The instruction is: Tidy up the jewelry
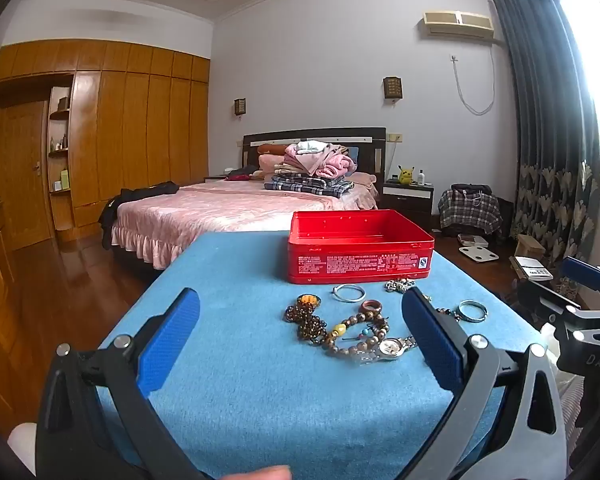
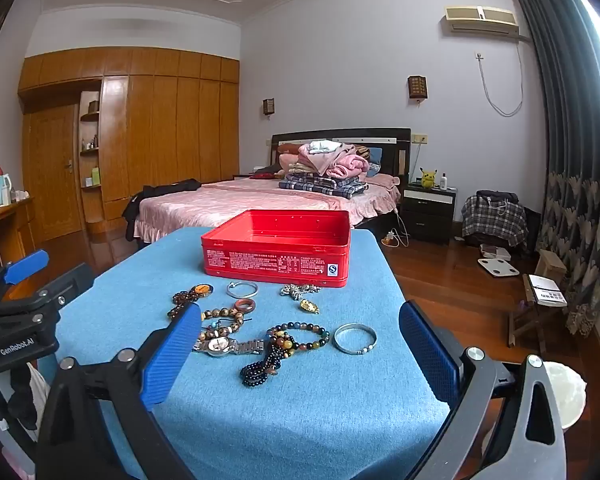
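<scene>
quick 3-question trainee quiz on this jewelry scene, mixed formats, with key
1. True or false: the red tin already holds jewelry.
2. Which piece lies nearest the right gripper's right finger: A) wristwatch, B) silver bangle, C) wooden ring?
3. Fill in: both the right gripper and the left gripper are ____ and hold nothing.

Key: 1 false, no jewelry shows in the visible interior; 2 B; 3 open.

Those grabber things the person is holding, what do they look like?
Each is a black frame with two fingers faced in ribbed blue pads, pinned by round silver bolts. The left gripper has one grey link; its body reads "GenRobot.AI" in the right wrist view. The right gripper matches, lettered "DAS".
</scene>
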`<state>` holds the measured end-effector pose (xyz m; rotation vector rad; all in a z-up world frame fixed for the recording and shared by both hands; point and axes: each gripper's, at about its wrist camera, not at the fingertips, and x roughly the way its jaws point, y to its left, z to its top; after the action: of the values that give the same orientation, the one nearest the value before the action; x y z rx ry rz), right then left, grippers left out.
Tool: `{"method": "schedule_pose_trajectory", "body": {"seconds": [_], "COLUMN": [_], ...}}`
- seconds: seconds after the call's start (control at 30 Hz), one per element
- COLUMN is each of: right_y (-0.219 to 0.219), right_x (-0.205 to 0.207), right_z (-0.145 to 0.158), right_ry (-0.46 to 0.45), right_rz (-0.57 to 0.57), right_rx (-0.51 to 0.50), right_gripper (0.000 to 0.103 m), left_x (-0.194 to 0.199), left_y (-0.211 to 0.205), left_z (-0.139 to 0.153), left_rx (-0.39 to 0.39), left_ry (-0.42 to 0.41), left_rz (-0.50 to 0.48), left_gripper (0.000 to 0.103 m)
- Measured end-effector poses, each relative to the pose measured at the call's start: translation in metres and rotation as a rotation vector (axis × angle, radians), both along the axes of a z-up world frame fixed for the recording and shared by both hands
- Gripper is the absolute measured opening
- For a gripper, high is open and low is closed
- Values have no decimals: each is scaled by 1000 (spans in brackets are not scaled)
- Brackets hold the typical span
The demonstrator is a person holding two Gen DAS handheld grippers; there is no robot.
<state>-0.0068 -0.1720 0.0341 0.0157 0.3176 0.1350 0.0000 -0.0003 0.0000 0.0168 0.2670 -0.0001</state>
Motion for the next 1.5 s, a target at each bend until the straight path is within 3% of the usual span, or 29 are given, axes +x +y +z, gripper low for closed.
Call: {"method": "schedule_pose_trajectory", "body": {"seconds": [1.5], "right_y": [0], "right_x": [1], "right_z": [-1], "right_ry": [3], "right_rz": [1], "right_rx": [0], "right_gripper": [97], "left_x": [0], "left_y": [0], "left_z": [0], "left_rx": [2], "left_ry": [-2], "left_rz": [1], "left_gripper": [98]}}
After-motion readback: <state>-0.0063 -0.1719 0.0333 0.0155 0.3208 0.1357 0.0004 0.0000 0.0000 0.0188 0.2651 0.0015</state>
